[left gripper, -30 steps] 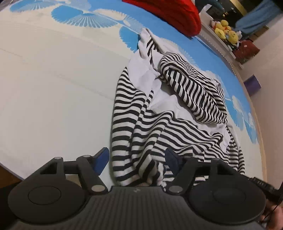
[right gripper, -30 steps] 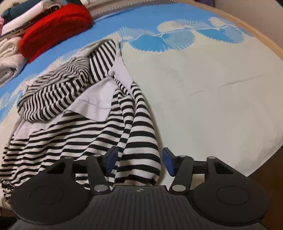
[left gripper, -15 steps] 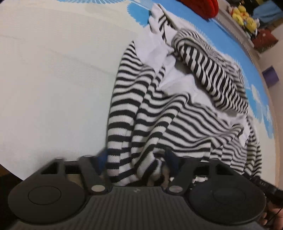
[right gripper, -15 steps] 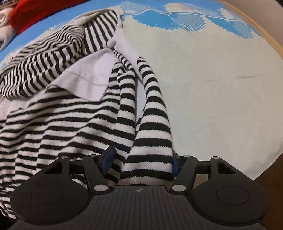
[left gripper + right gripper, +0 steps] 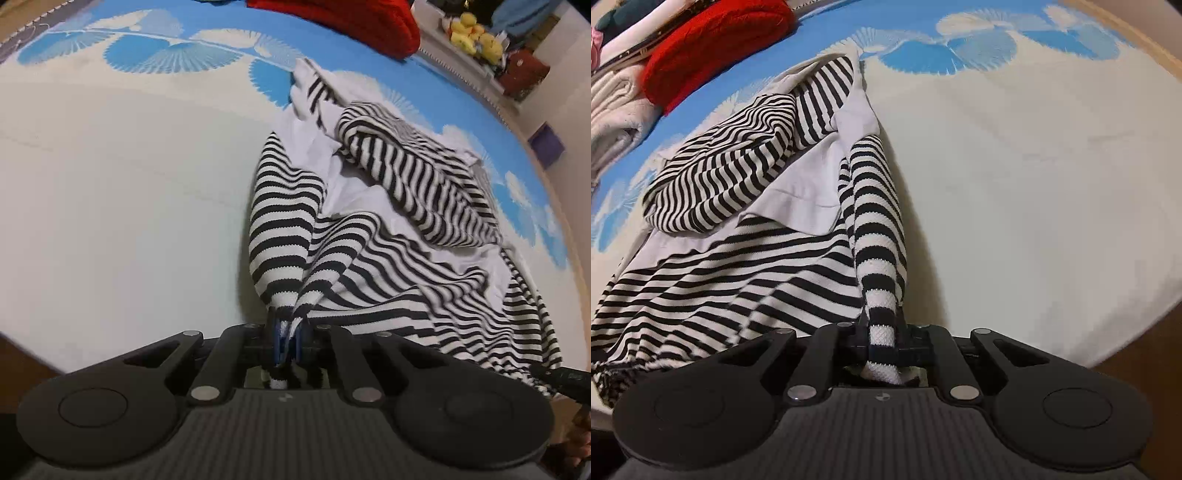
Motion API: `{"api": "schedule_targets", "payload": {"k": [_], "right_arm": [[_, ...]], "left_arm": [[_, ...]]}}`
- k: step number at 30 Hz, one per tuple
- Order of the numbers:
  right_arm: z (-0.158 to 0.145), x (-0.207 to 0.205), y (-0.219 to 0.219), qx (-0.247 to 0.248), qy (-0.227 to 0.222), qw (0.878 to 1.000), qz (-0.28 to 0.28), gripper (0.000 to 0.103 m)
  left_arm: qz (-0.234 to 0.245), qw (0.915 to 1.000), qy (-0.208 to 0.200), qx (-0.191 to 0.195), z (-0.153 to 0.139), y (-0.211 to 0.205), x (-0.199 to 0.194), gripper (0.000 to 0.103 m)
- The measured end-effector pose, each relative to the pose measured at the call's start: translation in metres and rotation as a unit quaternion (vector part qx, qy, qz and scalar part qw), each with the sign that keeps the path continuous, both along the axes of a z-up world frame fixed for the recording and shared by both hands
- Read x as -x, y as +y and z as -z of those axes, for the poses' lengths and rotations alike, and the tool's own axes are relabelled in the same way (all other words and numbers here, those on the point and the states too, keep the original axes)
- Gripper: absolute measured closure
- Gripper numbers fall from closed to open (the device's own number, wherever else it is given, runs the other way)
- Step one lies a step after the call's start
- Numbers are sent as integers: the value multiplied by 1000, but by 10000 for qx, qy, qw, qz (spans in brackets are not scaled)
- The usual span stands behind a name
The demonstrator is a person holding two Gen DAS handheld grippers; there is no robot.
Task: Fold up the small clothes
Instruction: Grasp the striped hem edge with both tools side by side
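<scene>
A black-and-white striped garment point(image 5: 388, 229) with a white lining lies crumpled on the bed cover point(image 5: 110, 192). In the left wrist view my left gripper point(image 5: 286, 328) is closing its jaws on a bunched striped edge at the garment's near side, and the pads press the cloth. In the right wrist view the same striped garment point(image 5: 746, 280) spreads to the left. My right gripper point(image 5: 882, 332) is closing too, pinching a narrow striped strip that rises taut from the heap. Both held edges are lifted a little off the cover.
A red knit item point(image 5: 713, 48) and folded pale clothes point(image 5: 613, 107) lie at the far side of the bed. Yellow plush toys point(image 5: 476, 33) and a purple box point(image 5: 546, 147) stand beyond it. The bed's near edge point(image 5: 1108, 354) runs just under the grippers.
Both grippers dipped onto the garment's near edge and closed on it. Each now holds a bunched striped strip, drawn up slightly from the cover.
</scene>
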State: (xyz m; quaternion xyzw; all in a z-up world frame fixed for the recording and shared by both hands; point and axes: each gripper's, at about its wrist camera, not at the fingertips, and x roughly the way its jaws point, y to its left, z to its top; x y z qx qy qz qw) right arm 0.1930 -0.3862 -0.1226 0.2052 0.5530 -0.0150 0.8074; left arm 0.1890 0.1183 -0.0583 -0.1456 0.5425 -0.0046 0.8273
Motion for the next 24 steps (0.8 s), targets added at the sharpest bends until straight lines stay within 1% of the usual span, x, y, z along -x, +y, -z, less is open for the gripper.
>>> {"api": "schedule_targets", "payload": {"k": [2,4,5,7,8,11,12,14,17,20,21,22,23,24], "right_arm": [[4,7,2,-89,174,9997,-155,95],[8,8,8,88,212,9991,-351,94],[9,6,10,203,196,9987,-428,93],[13,-1,10,260,243,9985,-421,88],[14,-5,8,251,274,9986,-378,86],[15,-12,10,338,293,9986,-279,80],[17,-14,10,361,303,9985,-278,75],[21,-15,13,430,384,9978,-320,71],[27,-12,16,539,484,9967,-365,64],[27,-11,15,543,489,9967,-354,62],[27,-10,14,545,482,9967,-361,62],[27,-10,15,540,472,9967,-374,64],[26,-9,16,499,444,9970,-402,69],[24,-8,17,442,385,9973,-438,84]], "left_arm": [[52,9997,229,-32,5,-1,-1,95],[165,9988,467,-60,16,-6,-4,90],[148,9983,557,-57,20,-7,-6,88],[-15,9971,761,-36,30,-7,-10,80],[-98,9965,830,-23,34,-6,-12,72],[-210,9952,954,4,42,-4,-16,61],[-204,9948,1000,-15,45,-5,-17,57],[-176,9937,1102,-89,51,-5,-17,51],[-158,9937,1102,-115,55,-5,-16,50],[-98,9938,1095,-161,55,-6,-16,52],[-61,9939,1081,-187,55,-7,-15,58],[-14,9941,1068,-181,55,-9,-15,67],[45,9944,1048,-127,55,-11,-16,88],[86,9948,1015,-71,53,-11,-15,90]]}}
